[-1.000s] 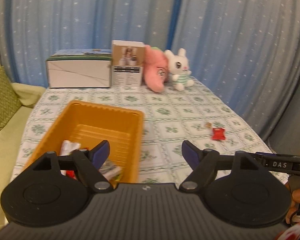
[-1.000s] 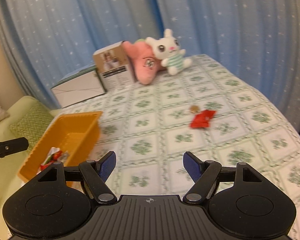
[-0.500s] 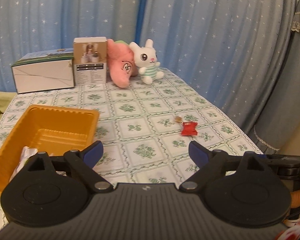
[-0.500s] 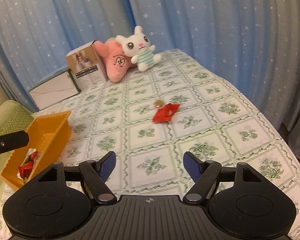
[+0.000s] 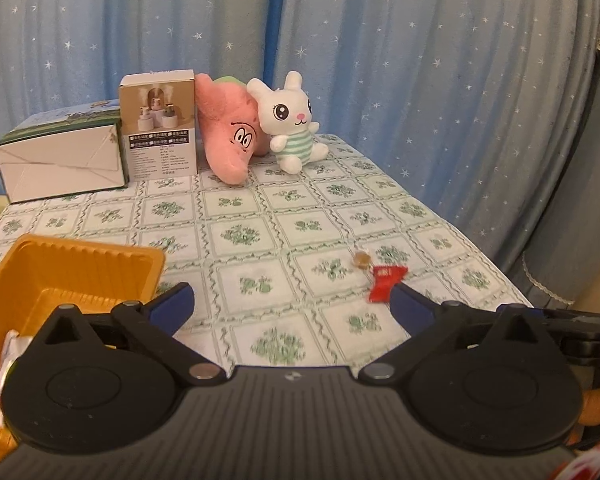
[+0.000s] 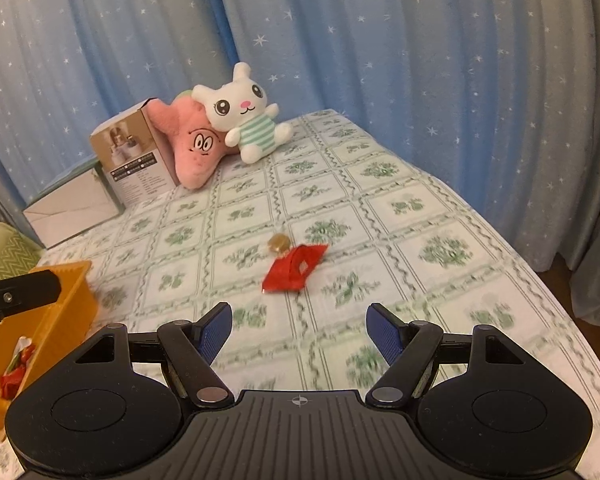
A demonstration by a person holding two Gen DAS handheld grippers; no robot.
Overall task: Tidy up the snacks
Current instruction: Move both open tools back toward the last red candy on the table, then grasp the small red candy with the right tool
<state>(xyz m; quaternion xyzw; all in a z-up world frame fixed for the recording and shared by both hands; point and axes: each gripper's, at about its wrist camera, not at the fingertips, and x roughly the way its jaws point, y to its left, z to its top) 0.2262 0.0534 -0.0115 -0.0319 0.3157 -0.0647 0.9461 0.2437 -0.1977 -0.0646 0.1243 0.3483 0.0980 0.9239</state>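
A red snack packet (image 6: 294, 268) lies flat on the green-patterned tablecloth, with a small round gold-wrapped candy (image 6: 278, 242) touching its far corner. Both also show in the left wrist view, the packet (image 5: 385, 282) and the candy (image 5: 361, 259). My right gripper (image 6: 299, 332) is open and empty, just short of the packet. My left gripper (image 5: 290, 304) is open and empty beside the orange tray (image 5: 76, 268). The tray (image 6: 70, 292) holds several wrapped snacks (image 6: 16, 364) at its near end.
At the table's far end stand a white-and-green box (image 5: 64, 160), a tan product box (image 5: 158, 128), a pink star plush (image 5: 232, 136) and a white rabbit plush (image 5: 290, 120). Blue starred curtains hang behind. The table's right edge (image 6: 540, 276) drops off. A green cushion (image 6: 4, 252) lies left.
Both grippers have swung right, away from the orange tray. The right gripper has moved closer to the red packet, which now sits straight ahead. Both stay open.
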